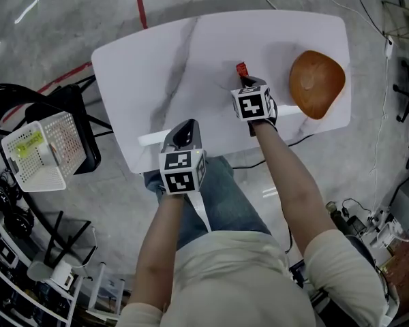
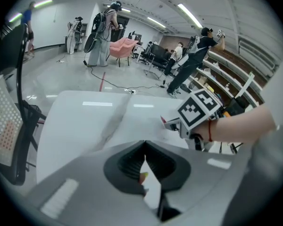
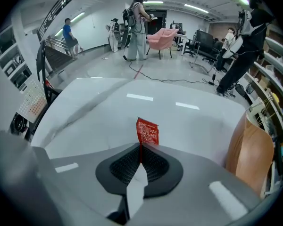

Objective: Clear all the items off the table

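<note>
A small red packet (image 1: 242, 68) stands upright over the middle of the white marble table (image 1: 191, 53), and my right gripper (image 1: 245, 80) is shut on its lower edge. In the right gripper view the red packet (image 3: 147, 132) sticks up from the closed jaws of the right gripper (image 3: 140, 147). My left gripper (image 1: 184, 131) hovers at the table's front edge, shut. In its own view the left gripper (image 2: 145, 145) shows only a tiny coloured speck at the jaw line that I cannot identify. A brown wooden plate (image 1: 317, 84) lies at the table's right end.
A white plastic basket (image 1: 44, 148) sits on a black chair to the left of the table. Cables run across the floor behind the table. Shelving and gear stand at the right. People stand far back in the room.
</note>
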A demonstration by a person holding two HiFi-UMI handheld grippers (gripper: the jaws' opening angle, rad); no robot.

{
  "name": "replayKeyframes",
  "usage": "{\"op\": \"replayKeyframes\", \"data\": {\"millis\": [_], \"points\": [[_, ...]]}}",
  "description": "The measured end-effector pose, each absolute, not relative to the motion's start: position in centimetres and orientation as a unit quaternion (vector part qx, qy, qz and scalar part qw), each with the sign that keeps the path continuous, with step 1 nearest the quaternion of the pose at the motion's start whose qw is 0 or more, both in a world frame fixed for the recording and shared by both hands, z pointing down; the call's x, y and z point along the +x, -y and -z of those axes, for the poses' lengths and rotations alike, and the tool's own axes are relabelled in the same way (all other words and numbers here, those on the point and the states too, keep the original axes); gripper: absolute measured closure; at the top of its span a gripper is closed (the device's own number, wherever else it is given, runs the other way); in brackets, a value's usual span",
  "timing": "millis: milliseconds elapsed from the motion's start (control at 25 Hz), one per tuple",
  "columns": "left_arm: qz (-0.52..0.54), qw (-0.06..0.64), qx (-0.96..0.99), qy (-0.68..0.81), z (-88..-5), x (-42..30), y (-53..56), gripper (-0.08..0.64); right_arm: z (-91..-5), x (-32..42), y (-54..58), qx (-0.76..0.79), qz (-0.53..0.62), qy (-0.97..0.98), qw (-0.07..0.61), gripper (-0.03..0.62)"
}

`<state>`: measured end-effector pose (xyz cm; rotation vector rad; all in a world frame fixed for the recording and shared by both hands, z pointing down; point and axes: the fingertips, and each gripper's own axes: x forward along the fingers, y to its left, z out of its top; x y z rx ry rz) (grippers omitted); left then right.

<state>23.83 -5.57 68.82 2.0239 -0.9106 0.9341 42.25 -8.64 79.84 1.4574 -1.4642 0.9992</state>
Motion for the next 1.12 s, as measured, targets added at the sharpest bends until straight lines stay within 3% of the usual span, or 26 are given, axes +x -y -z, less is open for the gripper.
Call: {"op": "replayKeyframes", "data": {"millis": [1120], "points": [[-0.332,0.331,0.815,0.34,-58.8,14.0,3.1,0.551,-66.0,32.3,5.1,0.62,-0.354,0.583,0.388,0.588]]}}
